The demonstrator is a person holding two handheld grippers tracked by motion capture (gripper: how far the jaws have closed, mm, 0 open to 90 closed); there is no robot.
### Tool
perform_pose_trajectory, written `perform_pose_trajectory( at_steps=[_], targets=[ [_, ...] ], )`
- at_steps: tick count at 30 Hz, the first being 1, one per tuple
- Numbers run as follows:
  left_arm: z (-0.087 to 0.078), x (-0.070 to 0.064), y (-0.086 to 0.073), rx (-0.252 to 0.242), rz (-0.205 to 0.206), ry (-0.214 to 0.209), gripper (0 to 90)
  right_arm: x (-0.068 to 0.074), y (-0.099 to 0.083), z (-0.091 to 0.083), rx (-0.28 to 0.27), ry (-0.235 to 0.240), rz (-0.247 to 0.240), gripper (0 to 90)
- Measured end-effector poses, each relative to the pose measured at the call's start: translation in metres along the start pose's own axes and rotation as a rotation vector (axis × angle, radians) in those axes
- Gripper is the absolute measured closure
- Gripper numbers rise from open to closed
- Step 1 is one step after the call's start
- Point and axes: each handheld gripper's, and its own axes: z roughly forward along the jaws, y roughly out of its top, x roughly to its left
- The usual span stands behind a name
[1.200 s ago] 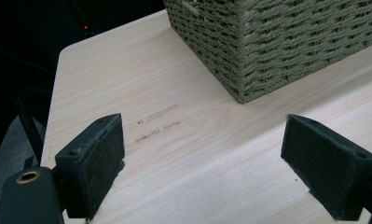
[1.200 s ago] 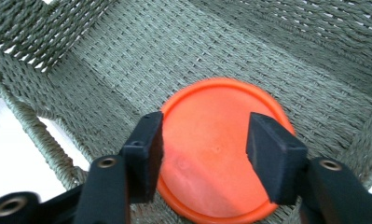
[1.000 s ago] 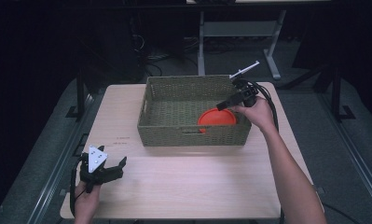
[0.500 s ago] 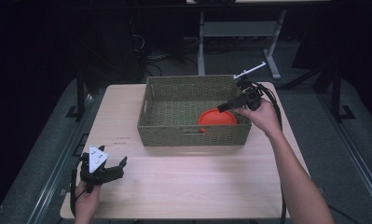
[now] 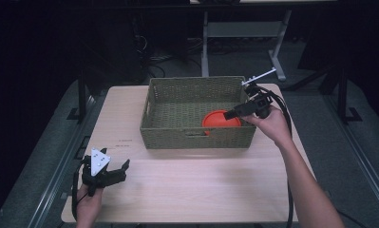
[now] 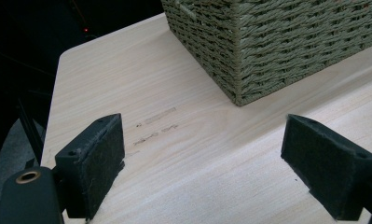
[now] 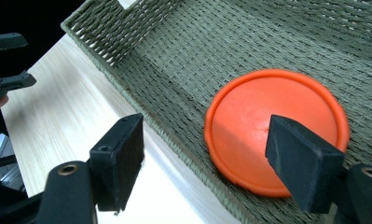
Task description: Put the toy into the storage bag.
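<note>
An orange round disc [image 5: 219, 119] lies flat in the front right corner of a green woven basket [image 5: 177, 102]. In the right gripper view, the disc [image 7: 267, 116] rests on the basket floor [image 7: 197, 51]. My right gripper [image 7: 207, 140] hovers open over the basket's front wall and the disc's edge, holding nothing. In the high view, the right gripper [image 5: 231, 114] reaches in over the basket's right rim. My left gripper [image 5: 123, 172] rests open on the table's front left, far from the basket. Its jaws [image 6: 202, 144] stand wide apart over bare wood.
The basket's near corner [image 6: 277, 42] rises ahead of the left gripper. The light wooden table [image 5: 201, 190] has free room in front of the basket. A dark floor, table legs and cables lie beyond the table. The left gripper [image 7: 6, 65] shows far off in the right gripper view.
My right gripper has drawn back a little to the right and toward the person, off the disc's middle. The disc stays in the basket. The left gripper has not moved.
</note>
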Motion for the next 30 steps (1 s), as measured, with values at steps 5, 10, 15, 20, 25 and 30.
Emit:
perform_pose_trajectory(
  at_steps=[5,10,15,20,25,30],
  targets=[
    [0.0,0.0,0.0,0.005,0.004,0.0,12.9,0.003,-0.007,-0.005,-0.013,0.004,-0.003,27.5],
    [0.0,0.0,0.0,0.005,0.003,0.0,12.8,0.006,-0.013,-0.01,-0.017,0.01,-0.005,27.2],
    [0.0,-0.001,0.0,0.005,0.003,-0.001,12.8,0.008,-0.019,-0.013,-0.021,0.016,-0.005,27.0],
    [-0.001,-0.001,0.0,0.005,0.004,0.001,12.8,0.012,-0.027,-0.016,-0.021,0.028,-0.014,27.0],
    [0.0,-0.001,0.0,0.002,0.004,-0.001,12.8,0.014,-0.036,-0.021,-0.046,0.039,-0.023,27.0],
    [0.0,-0.001,0.0,0.004,0.003,0.0,12.9,0.016,-0.044,-0.024,-0.052,0.042,-0.029,26.9]
  ],
)
